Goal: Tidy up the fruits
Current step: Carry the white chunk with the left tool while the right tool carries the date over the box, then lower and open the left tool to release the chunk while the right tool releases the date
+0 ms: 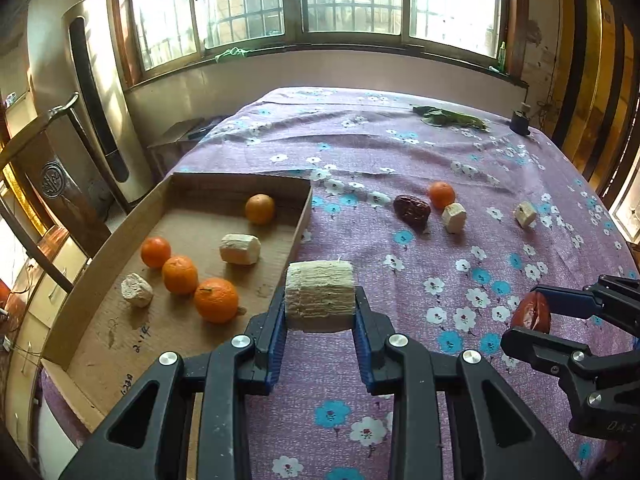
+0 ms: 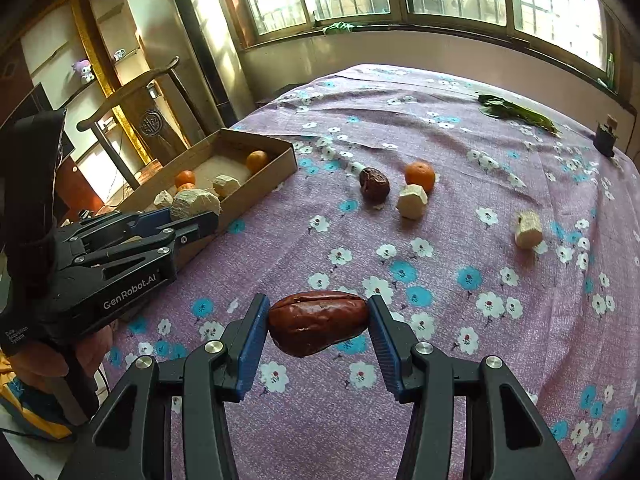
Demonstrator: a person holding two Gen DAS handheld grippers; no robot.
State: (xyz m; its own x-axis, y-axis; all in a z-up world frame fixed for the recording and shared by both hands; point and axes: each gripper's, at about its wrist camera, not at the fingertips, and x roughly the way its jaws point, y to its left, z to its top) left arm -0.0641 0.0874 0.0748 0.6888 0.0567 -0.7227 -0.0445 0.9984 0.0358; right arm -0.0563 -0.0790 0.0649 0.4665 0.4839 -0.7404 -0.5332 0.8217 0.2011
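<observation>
Left gripper (image 1: 320, 312) clamps a pale sugarcane chunk (image 1: 320, 294) beside the cardboard tray (image 1: 120, 240), ready for dropping in; right gripper (image 2: 318, 332) holds a red date (image 2: 318, 322) nearby.

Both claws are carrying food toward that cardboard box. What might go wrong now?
The red date is pinched only at its two tips by the right gripper, so it might twist out. The pale chunk in the left gripper could bump an orange in the cardboard box.
</observation>
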